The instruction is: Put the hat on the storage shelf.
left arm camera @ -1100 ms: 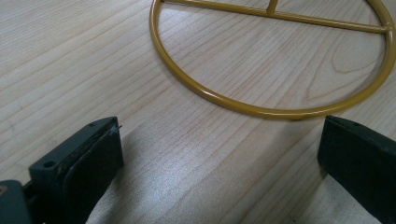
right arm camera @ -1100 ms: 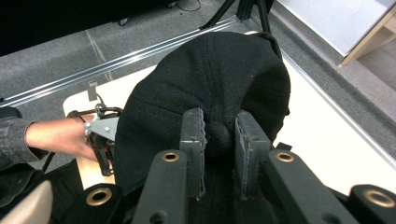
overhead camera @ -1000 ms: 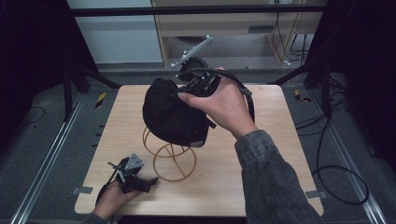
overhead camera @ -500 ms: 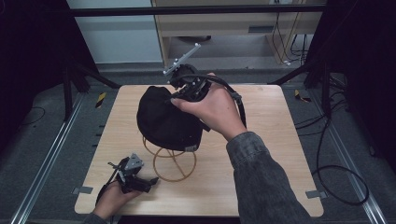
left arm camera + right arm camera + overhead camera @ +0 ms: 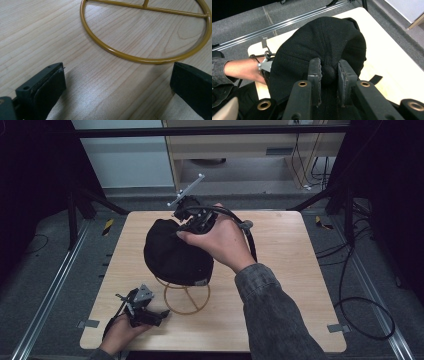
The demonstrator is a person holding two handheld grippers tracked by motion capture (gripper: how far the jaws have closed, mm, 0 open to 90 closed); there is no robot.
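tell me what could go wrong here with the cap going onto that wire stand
The right gripper pinches only a small fold of the black cap, so the fabric might slip out. The gold wire stand looks light, and the left gripper sits open beside its base ring without holding it, so the cap could tip it.

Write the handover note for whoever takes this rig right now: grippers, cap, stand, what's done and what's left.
Right gripper: shut on a fold of the black cap, holding it over the wire stand.
Left gripper: open, nothing between its jaws, resting on the table beside the stand's yellow base ring.
Done: cap picked up and brought above the stand.
Left: whether the cap already bears on the stand's top cannot be told. Probably lower it until it sits, release, then draw the right gripper clear.
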